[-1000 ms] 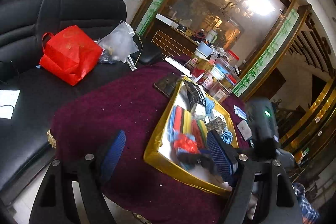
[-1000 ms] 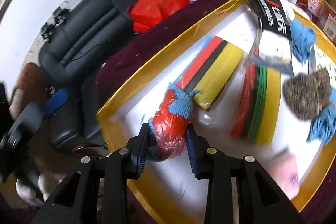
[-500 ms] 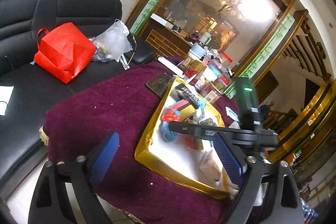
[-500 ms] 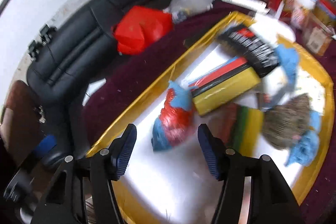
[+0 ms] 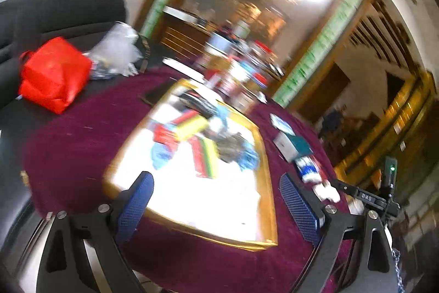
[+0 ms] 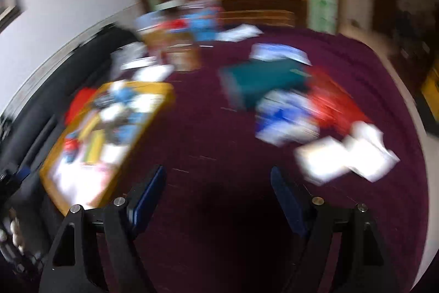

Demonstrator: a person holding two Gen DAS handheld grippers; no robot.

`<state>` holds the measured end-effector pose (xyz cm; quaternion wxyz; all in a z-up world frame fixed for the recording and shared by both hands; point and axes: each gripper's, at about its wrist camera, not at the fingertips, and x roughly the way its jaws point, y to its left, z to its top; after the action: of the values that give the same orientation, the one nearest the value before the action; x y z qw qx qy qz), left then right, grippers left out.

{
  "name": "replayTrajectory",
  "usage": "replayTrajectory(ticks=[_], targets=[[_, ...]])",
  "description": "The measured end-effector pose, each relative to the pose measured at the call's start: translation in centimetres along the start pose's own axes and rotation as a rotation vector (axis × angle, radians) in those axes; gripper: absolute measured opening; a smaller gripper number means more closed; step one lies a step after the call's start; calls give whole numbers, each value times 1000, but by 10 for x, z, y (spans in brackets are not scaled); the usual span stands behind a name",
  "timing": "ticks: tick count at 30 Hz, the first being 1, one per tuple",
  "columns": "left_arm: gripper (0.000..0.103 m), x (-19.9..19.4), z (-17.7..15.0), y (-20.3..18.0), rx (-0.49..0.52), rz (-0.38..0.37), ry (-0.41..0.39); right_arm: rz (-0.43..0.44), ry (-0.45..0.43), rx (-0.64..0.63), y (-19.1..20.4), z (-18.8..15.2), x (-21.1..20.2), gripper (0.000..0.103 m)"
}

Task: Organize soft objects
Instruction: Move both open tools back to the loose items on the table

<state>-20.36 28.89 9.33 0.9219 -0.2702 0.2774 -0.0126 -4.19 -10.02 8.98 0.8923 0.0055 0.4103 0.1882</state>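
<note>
A gold-rimmed tray (image 5: 205, 232) with a white floor lies on the maroon cloth. In it are a red-and-blue bundle (image 5: 163, 144), yellow and red sponges (image 5: 192, 125), a striped sponge stack (image 5: 205, 158), a grey scourer (image 5: 230, 147) and blue cloths (image 5: 249, 159). My left gripper (image 5: 216, 194) hovers wide open over the tray's near edge and holds nothing. My right gripper (image 6: 216, 177) is over bare cloth to the right of the tray (image 6: 162, 92), jaws opening, with nothing between them. Ahead of it lie a teal box (image 6: 263, 84), a blue-white packet (image 6: 285, 120), a red packet (image 6: 334, 103) and white packs (image 6: 343, 158), all blurred.
A red bag (image 5: 55, 76) and a clear plastic bag (image 5: 118, 48) sit on the black sofa (image 5: 55, 13) at the left. Jars and boxes (image 5: 236, 73) crowd the table's far side. A dark phone (image 5: 156, 96) lies beside the tray. The right gripper's black body (image 5: 367, 198) shows at the right.
My right gripper let go of the red-and-blue bundle, which stays in the tray, and swung right to the packets on the cloth. The left gripper shifted toward the tray.
</note>
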Motion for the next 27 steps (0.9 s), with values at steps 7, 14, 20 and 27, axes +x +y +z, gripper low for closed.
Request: replayTrajectory(ticks=[7, 14, 20, 27], targets=[[95, 51, -29, -94, 190, -99, 154, -93, 4, 217, -113, -43, -15, 78], [95, 89, -59, -168, 345, -165, 288, -50, -3, 338, -152, -38, 1, 78], [95, 103, -69, -190, 361, -176, 347, -49, 81, 255, -118, -6, 51, 78], [95, 125, -53, -205, 348, -168, 349, -145, 81, 381, -119, 11, 85, 79]])
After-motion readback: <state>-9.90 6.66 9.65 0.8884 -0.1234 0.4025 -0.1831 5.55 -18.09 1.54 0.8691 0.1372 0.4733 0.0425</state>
